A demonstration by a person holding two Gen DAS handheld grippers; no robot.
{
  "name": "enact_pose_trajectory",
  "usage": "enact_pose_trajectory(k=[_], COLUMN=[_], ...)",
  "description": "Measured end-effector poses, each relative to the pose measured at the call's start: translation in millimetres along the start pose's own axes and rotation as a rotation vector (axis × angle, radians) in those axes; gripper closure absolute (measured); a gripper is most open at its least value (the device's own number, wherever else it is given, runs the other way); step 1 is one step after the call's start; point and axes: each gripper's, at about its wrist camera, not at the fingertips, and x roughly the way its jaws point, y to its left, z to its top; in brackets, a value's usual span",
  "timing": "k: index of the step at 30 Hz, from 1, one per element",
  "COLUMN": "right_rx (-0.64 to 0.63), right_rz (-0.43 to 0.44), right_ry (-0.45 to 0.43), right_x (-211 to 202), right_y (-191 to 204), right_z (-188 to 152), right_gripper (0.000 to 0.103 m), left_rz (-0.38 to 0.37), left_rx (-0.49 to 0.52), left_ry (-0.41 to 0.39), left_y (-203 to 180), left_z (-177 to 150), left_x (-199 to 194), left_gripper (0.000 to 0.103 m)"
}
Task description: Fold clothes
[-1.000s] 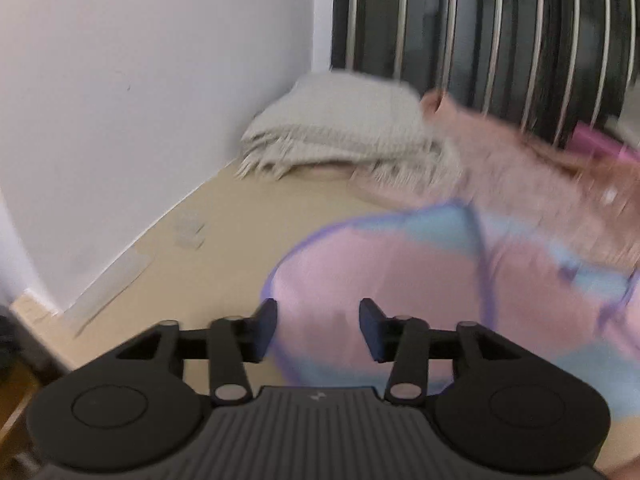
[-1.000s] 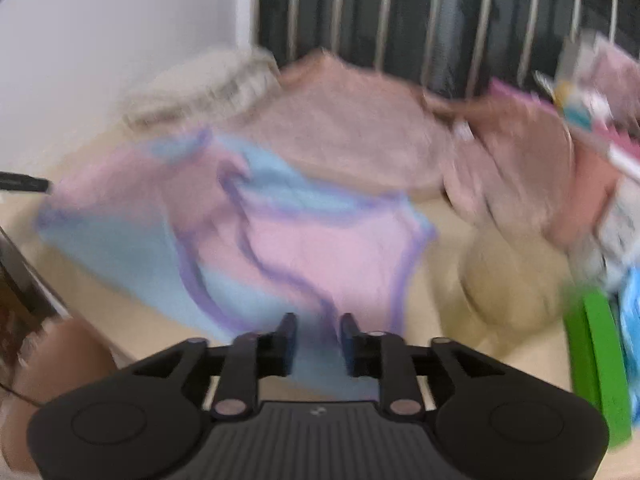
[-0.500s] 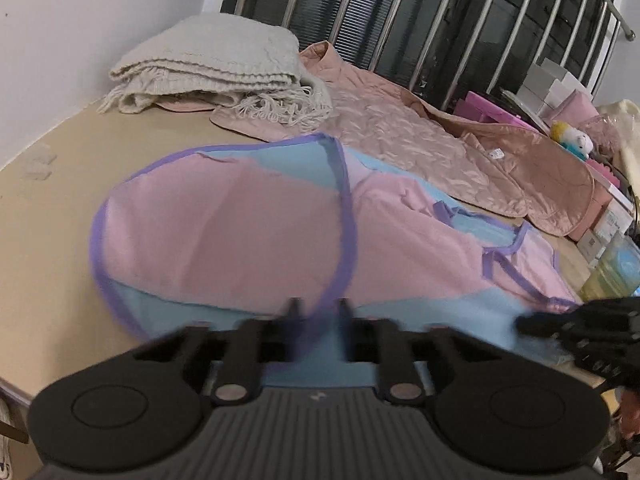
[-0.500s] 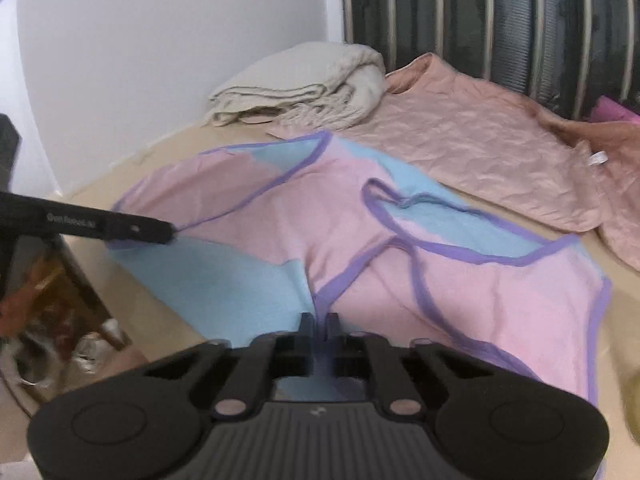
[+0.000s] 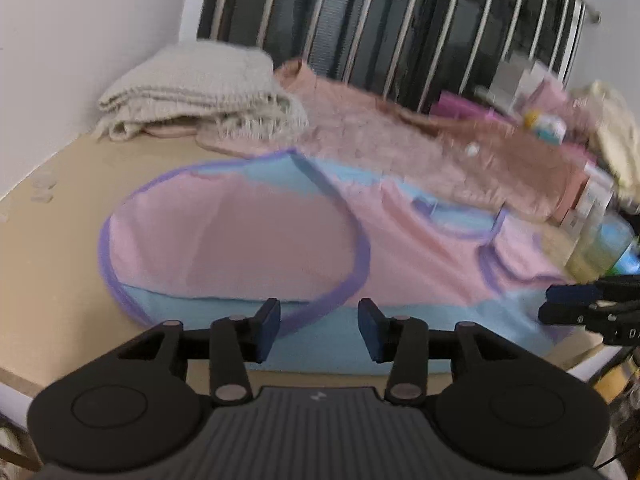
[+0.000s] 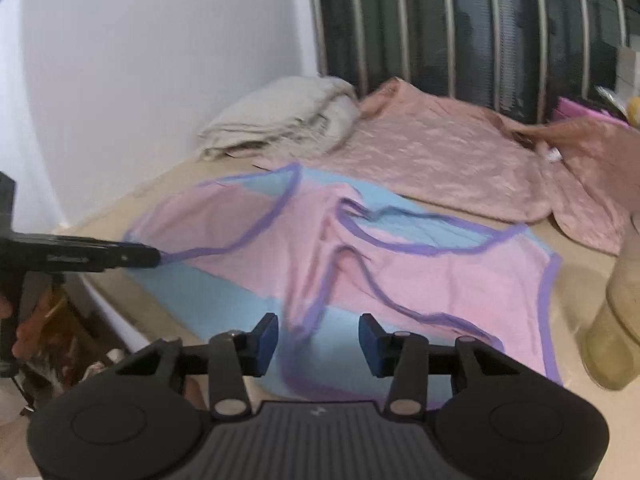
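Both grippers tilt down over the near edge of the pink-and-blue garment [image 5: 248, 240], spread flat on the table [image 5: 60, 208]. Left gripper [image 5: 319, 330] and right gripper [image 6: 318, 338] have just parted, holding nothing.

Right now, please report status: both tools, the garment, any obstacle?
Left tool and right tool open, just released, nothing gripped. Pink-and-blue garment lies partly folded on the table. Yellowish bottle stands beside its right edge.
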Motion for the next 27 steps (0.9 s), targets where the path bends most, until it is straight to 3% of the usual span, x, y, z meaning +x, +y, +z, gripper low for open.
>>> enact_pose_trajectory(k=[2, 3, 4, 5, 8, 10, 11, 13, 14, 17, 18, 19, 24, 27], right_rx=[-0.002, -0.008, -0.017, -0.025, 0.038, 0.069, 0.073, 0.064, 0.067, 0.071, 0.07, 0.073, 0.106, 0.114], right_rz=[-0.006, -0.002, 0.001, 0.002, -0.037, -0.033, -0.037, -0.074, -0.087, -0.098, -0.096, -0.121, -0.278, -0.28], right_ry=[0.012, 0.014, 0.017, 0.021, 0.03, -0.017, -0.04, -0.075, -0.073, -0.025, -0.003, 0.0, -0.077, -0.078], right_x=[6, 9, 11, 13, 11, 9, 11, 24, 36, 71, 82, 89, 62, 53], right_y=[2, 4, 6, 8, 2, -2, -4, -9, -11, -16, -17, -16, -17, -23], right_z=[-4, -6, -8, -11, -5, 3, 10, 26, 33, 46, 47, 47, 29, 28], right_gripper=[0.068, 0.073, 0.087, 0.093, 0.096, 0.091, 0.087, 0.061, 0.059, 0.062, 0.074, 0.102, 0.1, 0.093], left_rz=[0.01, 0.011, 0.016, 0.029, 0.059, 0.062, 0.063, 0.046, 0.034, 0.017, 0.02, 0.029, -0.008, -0.027], left_rx=[0.039, 0.052, 0.054, 0.055, 0.033, 0.0, -0.016, -0.027, -0.029, 0.001, 0.013, 0.022, -0.014, -0.03], left_ry=[0.011, 0.016, 0.013, 0.006, 0.001, -0.004, -0.007, -0.027, -0.04, -0.03, -0.017, -0.007, -0.029, -0.027], left_y=[-4, -5, -4, -2, 6, 11, 13, 12, 10, -1, -5, -6, 2, 7], left_z=[-2, -4, -7, -9, -12, -11, -10, -4, -1, 3, 3, 1, -11, -12], left_x=[1, 1, -1, -3, -12, -15, -17, -17, -16, -6, -1, 2, -2, -4], left_gripper=[0.098, 0.1, 0.101, 0.102, 0.102, 0.1, 0.1, 0.099, 0.097, 0.086, 0.086, 0.086, 0.086, 0.086])
